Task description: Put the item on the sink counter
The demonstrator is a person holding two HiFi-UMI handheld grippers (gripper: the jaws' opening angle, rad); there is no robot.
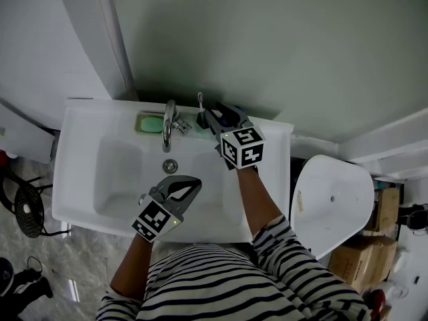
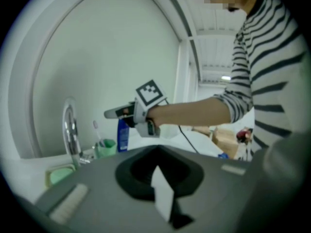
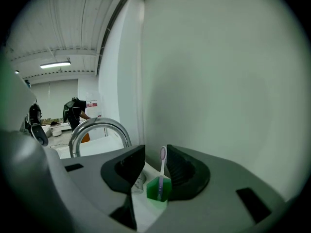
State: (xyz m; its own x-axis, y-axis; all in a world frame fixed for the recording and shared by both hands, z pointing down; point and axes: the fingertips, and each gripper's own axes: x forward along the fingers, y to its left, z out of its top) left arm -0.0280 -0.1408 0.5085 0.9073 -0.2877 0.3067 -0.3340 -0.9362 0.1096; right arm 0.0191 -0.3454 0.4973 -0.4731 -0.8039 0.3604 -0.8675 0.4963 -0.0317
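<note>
Likely the item is the small green translucent plastic cup (image 3: 158,188) w/ a white-and-purple toothbrush (image 3: 162,165) standing in it. It sits upright on the back ledge of the white glossy ceramic sink counter (image 1: 274,131), just beside the tap base. It should be light, stiff and thin-walled, and smooth enough to slip if wet. It also looks top-heavy w/ the brush leaning out, so it would tip easily. Best hold would be across the cup body low down, not the rim or the brush handle, which is thin and would swivel. The right gripper (image 3: 155,154) hangs just above and short of it. Its ribbed black jaws are apart, the cup shows in the gap btw them, and neither pad touches it, so the cup looks already set down. The curved chrome faucet (image 1: 168,122) is polished and hard, and a rounded pale-green soap dish (image 1: 150,123) lies to its other side. A blue plastic bottle (image 2: 123,136) stands near the cup, seen under the right gripper in the left gripper view. The left gripper (image 1: 194,182) hovers over the basin front, jaws together on nothing. Wall behind is matte pale grey-green.
</note>
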